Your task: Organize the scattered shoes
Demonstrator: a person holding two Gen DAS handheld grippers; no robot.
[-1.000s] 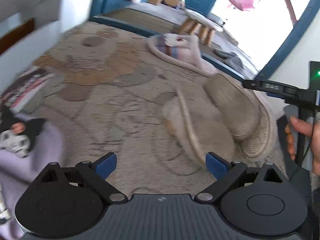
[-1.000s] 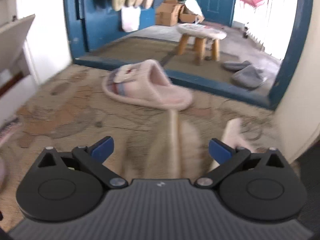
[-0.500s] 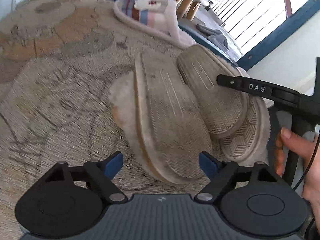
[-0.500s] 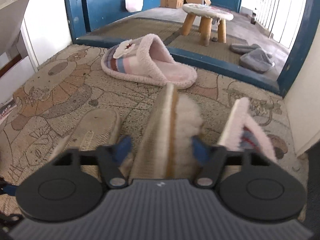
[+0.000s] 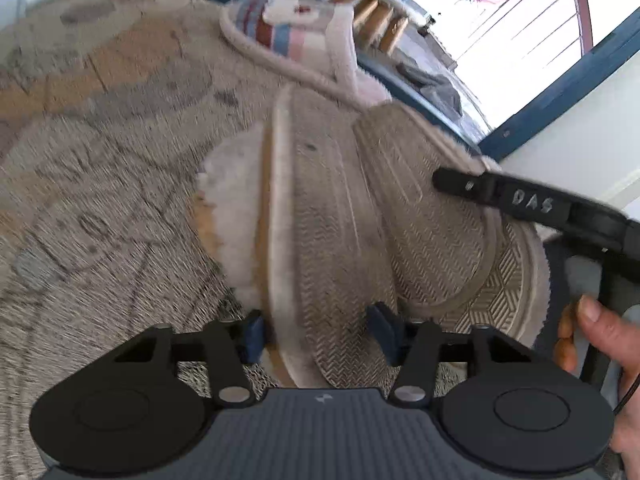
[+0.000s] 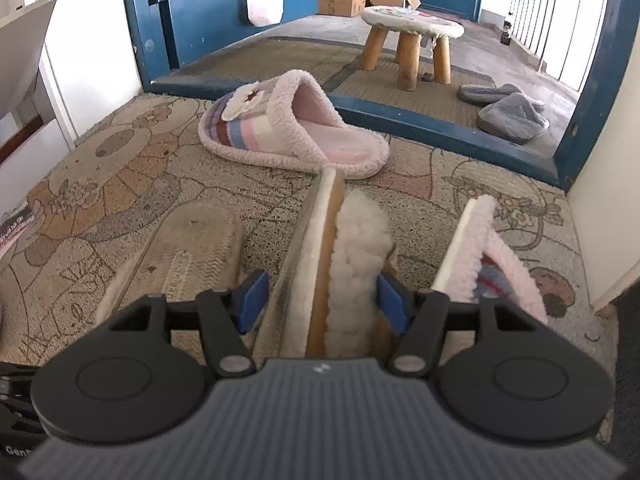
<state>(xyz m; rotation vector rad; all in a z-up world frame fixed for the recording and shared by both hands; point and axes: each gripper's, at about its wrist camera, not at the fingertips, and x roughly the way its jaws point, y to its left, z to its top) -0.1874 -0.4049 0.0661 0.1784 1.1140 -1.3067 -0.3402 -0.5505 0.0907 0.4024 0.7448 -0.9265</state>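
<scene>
Patterned doormat (image 6: 132, 184) before a blue doorway, wooden stool (image 6: 412, 36) beyond. Left gripper (image 5: 316, 332): jaws just closing, now narrow around the heel of a tan fleece slipper (image 5: 320, 216) standing on edge. Right gripper (image 6: 320, 300): jaws just reopening, pads beside the fleece slipper on edge (image 6: 344, 256), contact unclear. Striped pink slipper (image 6: 288, 128) upright, far centre.

Raised letters "DAS" read on black finger (image 5: 532, 202) of right gripper, left wrist view. Partial "Gen" on black device (image 6: 16, 420), bottom-left corner, right wrist view.
</scene>
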